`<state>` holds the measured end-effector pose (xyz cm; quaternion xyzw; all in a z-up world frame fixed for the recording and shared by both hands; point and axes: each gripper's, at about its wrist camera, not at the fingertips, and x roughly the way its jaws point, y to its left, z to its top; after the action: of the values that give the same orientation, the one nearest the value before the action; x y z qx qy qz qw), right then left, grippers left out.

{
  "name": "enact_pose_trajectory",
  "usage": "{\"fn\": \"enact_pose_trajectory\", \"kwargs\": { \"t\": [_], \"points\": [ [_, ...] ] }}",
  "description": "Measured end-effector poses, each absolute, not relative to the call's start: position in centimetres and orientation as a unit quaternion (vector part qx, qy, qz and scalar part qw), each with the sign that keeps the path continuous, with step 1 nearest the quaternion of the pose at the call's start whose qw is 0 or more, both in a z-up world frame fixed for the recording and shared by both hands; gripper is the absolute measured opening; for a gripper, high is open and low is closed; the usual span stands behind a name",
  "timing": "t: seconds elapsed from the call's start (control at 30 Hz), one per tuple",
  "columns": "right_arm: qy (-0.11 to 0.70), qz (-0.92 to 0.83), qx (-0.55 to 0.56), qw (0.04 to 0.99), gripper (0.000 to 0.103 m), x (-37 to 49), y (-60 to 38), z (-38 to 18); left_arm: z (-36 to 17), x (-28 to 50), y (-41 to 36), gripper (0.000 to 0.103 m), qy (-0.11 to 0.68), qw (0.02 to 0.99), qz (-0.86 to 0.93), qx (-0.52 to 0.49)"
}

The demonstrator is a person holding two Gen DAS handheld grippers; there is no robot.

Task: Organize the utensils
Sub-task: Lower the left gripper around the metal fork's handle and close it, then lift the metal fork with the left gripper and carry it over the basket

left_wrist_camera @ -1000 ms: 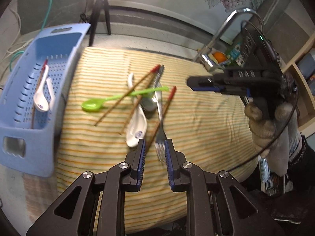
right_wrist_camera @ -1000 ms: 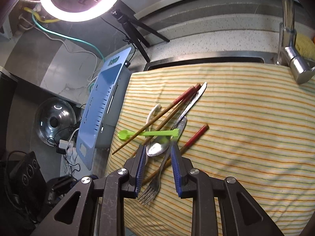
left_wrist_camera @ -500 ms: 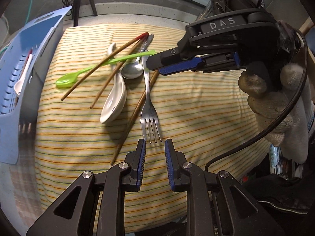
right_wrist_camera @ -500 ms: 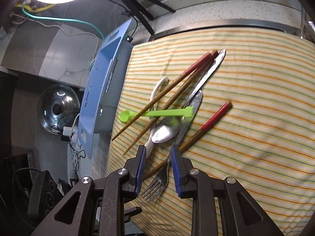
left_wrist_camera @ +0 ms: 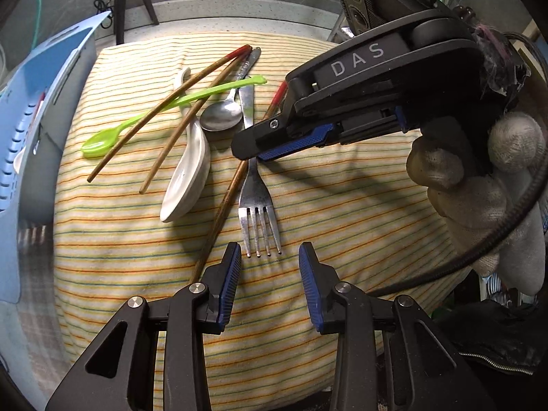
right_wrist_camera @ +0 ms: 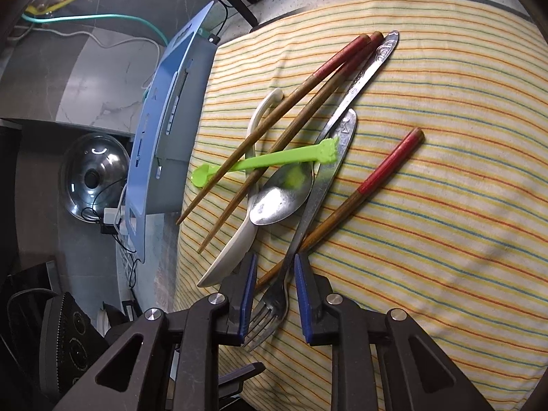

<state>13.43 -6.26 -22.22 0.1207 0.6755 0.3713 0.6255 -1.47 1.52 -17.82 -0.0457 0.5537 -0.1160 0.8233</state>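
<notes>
Right now the fork (right_wrist_camera: pixel 274 304) lies on the cloth (right_wrist_camera: pixel 445 171), its long way running between the right tool's (right_wrist_camera: pixel 273 286) open fingers; the left tool (left_wrist_camera: pixel 269 282), wide open, faces its prongs

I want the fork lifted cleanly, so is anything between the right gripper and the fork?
Nothing sits between them: the right gripper is open with the fork neck between its fingers. But a chopstick crosses the fork there and may get pinched too.
</notes>
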Motion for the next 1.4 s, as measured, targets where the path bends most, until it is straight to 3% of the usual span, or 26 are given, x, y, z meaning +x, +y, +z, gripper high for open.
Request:
{"fn": "enact_pose_trajectory", "kwargs": {
  "t": [0.23,0.37,0.7,0.93,1.03,1.4],
  "points": [
    [0.681,0.367,0.125,0.621,0.018,13.5,-6.3,-22.8,-18.0,-0.8,1.5,0.031,0.552,0.823,-0.117,-0.058],
    [0.681,0.366,0.124,0.622,0.018,13.5,-6.3,-23.0,-18.2,-0.3,1.9,0.02,0.55,0.825,-0.115,-0.051],
    [0.681,0.357,0.128,0.627,0.008,13.4,-6.1,-23.0,-17.9,-0.9,1.9,0.021,0.536,0.834,-0.118,-0.051],
    [0.681,0.356,0.145,0.623,0.007,12.6,-7.0,-22.6,-17.3,-1.8,2.1,0.02,0.533,0.833,-0.136,-0.067],
    [0.679,0.357,0.152,0.624,0.004,12.3,-7.6,-22.1,-16.8,-2.2,1.9,0.008,0.533,0.83,-0.146,-0.071],
    [0.674,0.345,0.168,0.631,0.004,12.0,-8.9,-21.8,-17.0,-2.2,1.7,0.008,0.529,0.83,-0.156,-0.08]
  ]
}}
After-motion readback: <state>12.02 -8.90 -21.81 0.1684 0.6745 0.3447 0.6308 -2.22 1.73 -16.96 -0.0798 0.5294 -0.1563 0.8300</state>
